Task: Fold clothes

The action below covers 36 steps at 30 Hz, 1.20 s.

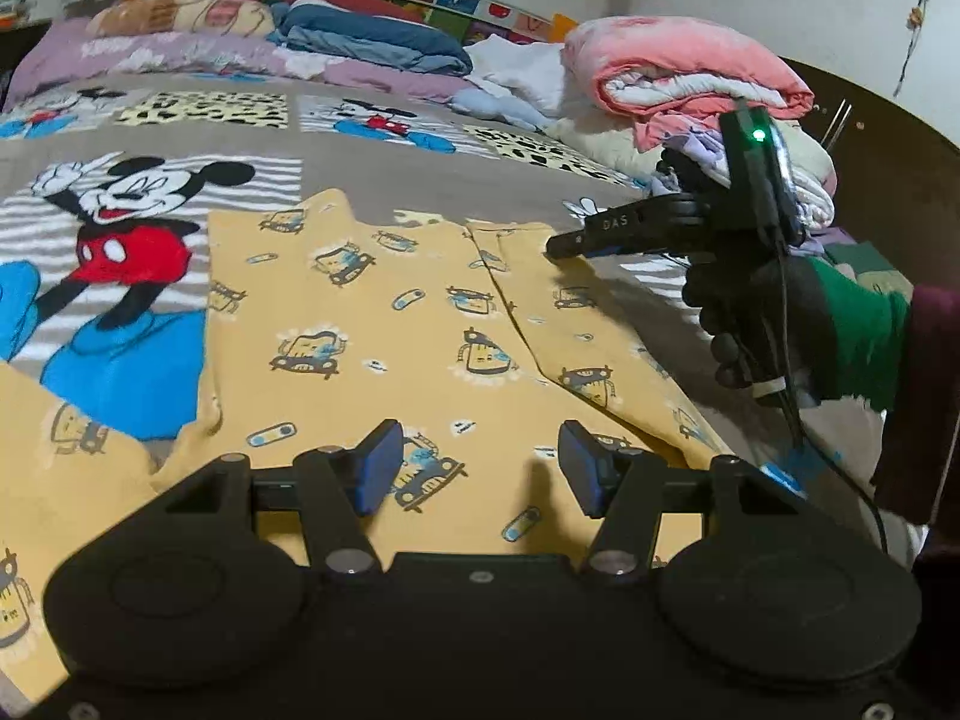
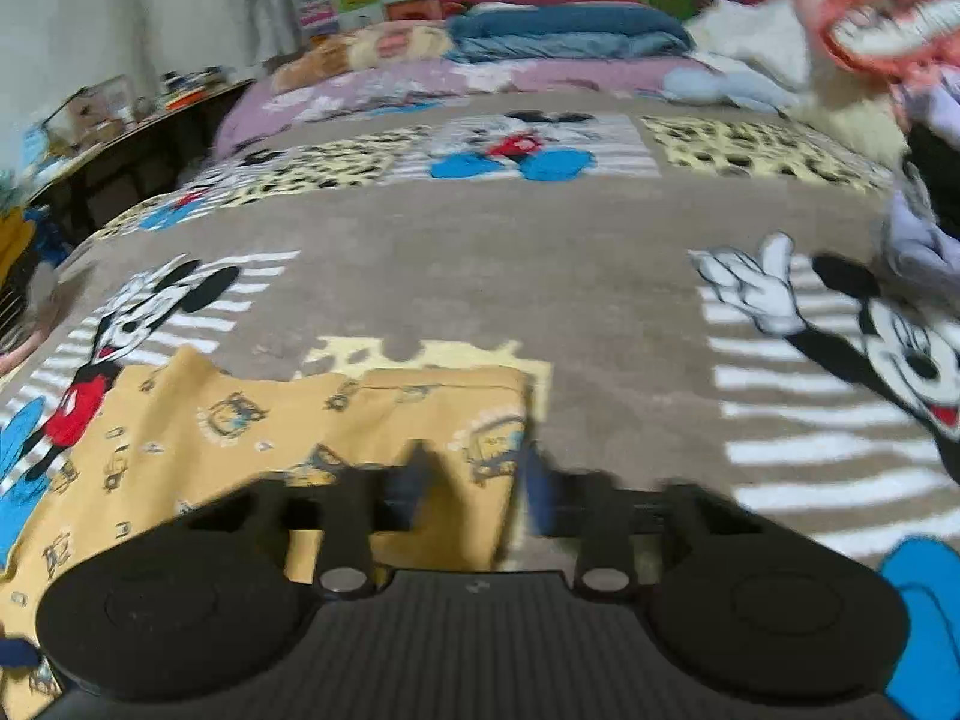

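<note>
- Risk: the right claw point(image 2: 474, 480) is set at the far right corner of the yellow garment point(image 1: 384, 324); only a thin edge, or bedspread point(image 1: 372, 180) pile along with it, could be caught, since the cloth lies flat there.
- Risk: if that corner is lifted while the left claw point(image 1: 474, 468) has no hold, the cloth would likely drag and skew rather than fold clean.
- Risk: the clothes pile point(image 1: 690, 90) lies just beyond and right of the right claw; a wide swing could knock it.
- Left claw: jaws spread about halfway, nothing pinched; garment seen directly under and ahead of the pads, contact cannot be confirmed.
- Right claw: own view blurred; jaws narrowed with a gap left. In the left view its tip is seen at the garment's corner. Whether cloth is gripped cannot be told.
- Garment: spread flat on the bedspread, ahead of the left claw, below and left of the right one; one panel overlaps along a diagonal edge.
</note>
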Motion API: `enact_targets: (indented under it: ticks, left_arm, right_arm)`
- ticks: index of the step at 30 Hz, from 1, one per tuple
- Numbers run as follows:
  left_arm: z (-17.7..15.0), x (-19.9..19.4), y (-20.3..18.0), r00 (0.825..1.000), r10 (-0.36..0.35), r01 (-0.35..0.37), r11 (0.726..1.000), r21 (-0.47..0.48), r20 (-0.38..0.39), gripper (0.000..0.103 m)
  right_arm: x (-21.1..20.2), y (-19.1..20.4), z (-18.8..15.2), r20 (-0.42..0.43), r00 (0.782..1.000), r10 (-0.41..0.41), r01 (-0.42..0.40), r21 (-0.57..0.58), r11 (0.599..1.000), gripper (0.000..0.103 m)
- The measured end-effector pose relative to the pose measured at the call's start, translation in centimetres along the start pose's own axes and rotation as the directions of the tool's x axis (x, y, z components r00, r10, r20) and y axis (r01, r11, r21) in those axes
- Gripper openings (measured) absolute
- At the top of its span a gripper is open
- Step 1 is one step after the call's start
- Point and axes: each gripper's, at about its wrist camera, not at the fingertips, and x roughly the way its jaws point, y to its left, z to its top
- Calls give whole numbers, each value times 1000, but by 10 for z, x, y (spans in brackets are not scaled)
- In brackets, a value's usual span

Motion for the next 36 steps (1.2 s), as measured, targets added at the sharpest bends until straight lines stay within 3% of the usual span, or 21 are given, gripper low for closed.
enact_targets:
  ticks: [3,7,14,16,18,20,22,25,36]
  left_arm:
    - [0,-1,2,1000,-2,2,1000,-14,-1,56]
    - [0,-2,1,1000,-5,5,1000,-13,-2,56]
    - [1,-3,1,1000,-15,15,1000,-12,-6,56]
    - [1,-2,1,1000,-16,16,1000,-11,-9,56]
    - [1,-2,1,1000,-16,16,1000,-11,-11,56]
    - [0,-1,1,1000,-17,17,1000,-10,-14,56]
    - [0,-1,2,1000,-17,17,1000,-9,-17,56]
    - [0,-1,2,1000,-20,20,1000,-7,-21,56]
    - [-4,-6,-12,999,-37,37,997,63,-12,56]
  right_arm:
    - [-9,11,0,46,999,1,2,-51,999,15]
    - [-9,17,0,43,999,-6,10,-87,996,15]
    - [5,6,3,21,999,-43,44,-13,999,19]
    - [9,0,3,19,999,-30,29,39,999,26]
    - [12,-6,3,17,1000,-9,8,81,997,25]
    - [14,-4,3,17,1000,-2,1,73,997,22]
    - [13,1,3,30,999,-14,13,47,999,3]
    - [1,2,4,82,995,-64,60,44,997,3]
    - [-86,-46,-4,241,958,-152,93,239,967,3]
